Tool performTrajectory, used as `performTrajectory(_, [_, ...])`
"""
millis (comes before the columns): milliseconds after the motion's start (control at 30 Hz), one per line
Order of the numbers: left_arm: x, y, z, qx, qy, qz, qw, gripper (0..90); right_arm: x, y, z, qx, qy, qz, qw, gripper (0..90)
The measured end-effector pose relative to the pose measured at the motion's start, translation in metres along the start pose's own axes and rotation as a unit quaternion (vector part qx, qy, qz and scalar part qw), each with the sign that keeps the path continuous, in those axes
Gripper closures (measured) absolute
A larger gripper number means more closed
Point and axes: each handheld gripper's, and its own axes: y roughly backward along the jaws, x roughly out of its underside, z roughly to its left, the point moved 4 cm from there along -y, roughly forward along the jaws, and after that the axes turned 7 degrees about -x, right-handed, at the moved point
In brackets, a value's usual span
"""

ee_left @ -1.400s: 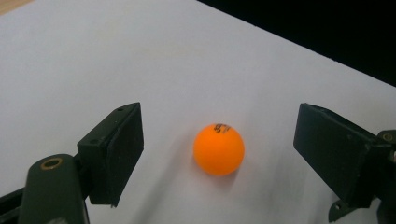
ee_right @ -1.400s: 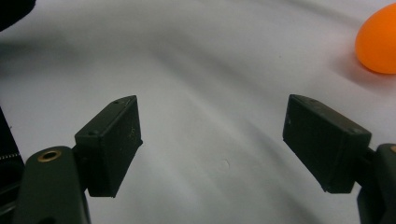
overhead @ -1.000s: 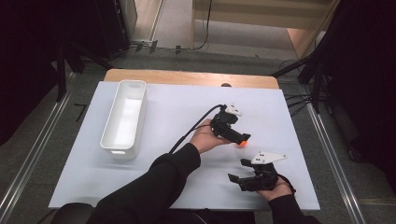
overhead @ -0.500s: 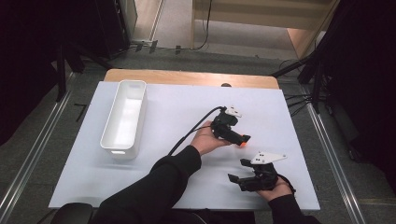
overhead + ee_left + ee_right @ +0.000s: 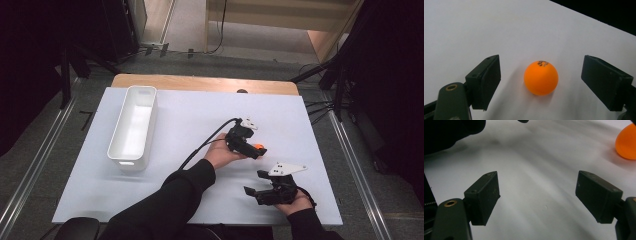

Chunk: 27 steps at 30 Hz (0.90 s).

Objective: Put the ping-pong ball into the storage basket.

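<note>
White matte sheeting covers the table [image 5: 165,125], with a long, rounded white plastic bin [image 5: 133,127] on its left side. On the sheet right of centre sits a smooth orange ball [image 5: 541,77] bearing small black print. The left gripper [image 5: 541,82] has its blocky black jaws spread wide on either side of the ball, not touching it. The right gripper [image 5: 536,197], nearer the person, is likewise wide open and holds nothing.

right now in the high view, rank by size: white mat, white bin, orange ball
1. flat white mat covering the table, largest
2. long white plastic bin
3. small orange ball, smallest, between the left gripper's fingers
</note>
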Motion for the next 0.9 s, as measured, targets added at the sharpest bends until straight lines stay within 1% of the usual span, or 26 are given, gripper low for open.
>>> performTrajectory(67, [0.001,-0.001,-0.001,0.003,0.005,-0.004,1.0000,16.6,0.000,0.000,0.000,-0.001,0.000,0.001,1.0000,18.0])
performTrajectory(167, [0.002,-0.002,-0.001,0.003,0.004,-0.002,1.0000,16.6,0.000,0.000,0.000,-0.001,0.000,0.001,1.0000,18.0])
performTrajectory(200, [0.003,-0.002,-0.001,0.000,0.004,-0.003,1.0000,16.6,0.000,0.000,0.000,-0.001,0.000,0.001,1.0000,18.0])
performTrajectory(233, [0.003,-0.003,-0.001,0.001,0.001,-0.003,1.0000,16.6,0.000,0.000,0.000,-0.002,0.001,0.001,1.0000,17.9])
performTrajectory(267, [0.004,-0.003,-0.001,0.002,0.002,-0.002,1.0000,16.6,0.000,0.000,0.000,-0.001,0.001,0.001,1.0000,18.0])
performTrajectory(467, [0.007,-0.008,-0.002,-0.002,-0.003,0.001,1.0000,16.7,0.000,0.000,0.001,-0.002,0.001,0.002,1.0000,18.0])
performTrajectory(700, [0.011,-0.013,-0.004,-0.002,-0.003,0.007,1.0000,16.7,0.000,0.000,0.001,-0.002,0.000,0.002,1.0000,18.0])
performTrajectory(800, [0.012,-0.014,-0.005,-0.002,-0.009,0.009,0.9999,16.7,0.000,0.000,0.000,-0.002,0.000,0.002,1.0000,18.0])
performTrajectory(900, [0.014,-0.017,-0.005,-0.002,-0.011,0.011,0.9999,16.7,0.000,0.000,0.000,-0.001,0.001,0.001,1.0000,18.0])
